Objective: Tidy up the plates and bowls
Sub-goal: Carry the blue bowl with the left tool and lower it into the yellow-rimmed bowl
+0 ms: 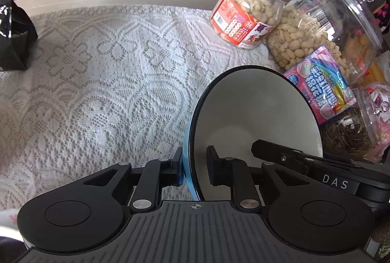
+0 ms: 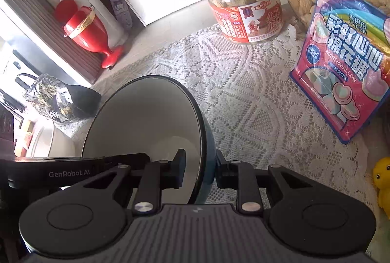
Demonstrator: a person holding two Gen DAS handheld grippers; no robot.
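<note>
A bowl (image 1: 256, 112), blue outside and white inside, hangs tilted above the lace tablecloth (image 1: 109, 73), held from two sides. My left gripper (image 1: 195, 158) is shut on its left rim, one pad on the blue outer wall and one inside. In the right wrist view the same bowl (image 2: 146, 121) has my right gripper (image 2: 199, 163) shut on its right rim. Each view also shows the other gripper's finger reaching into the bowl. A white dish (image 2: 56, 141) sits low at the left.
A peanut jar (image 1: 246, 12), a large clear jar (image 1: 324, 26) and a pink marshmallow bag (image 2: 346, 73) crowd the right side. A black bag (image 1: 14, 38) stands at the left, a red vase (image 2: 90, 31) on the floor beyond, and a yellow toy (image 2: 382, 185) near the right edge.
</note>
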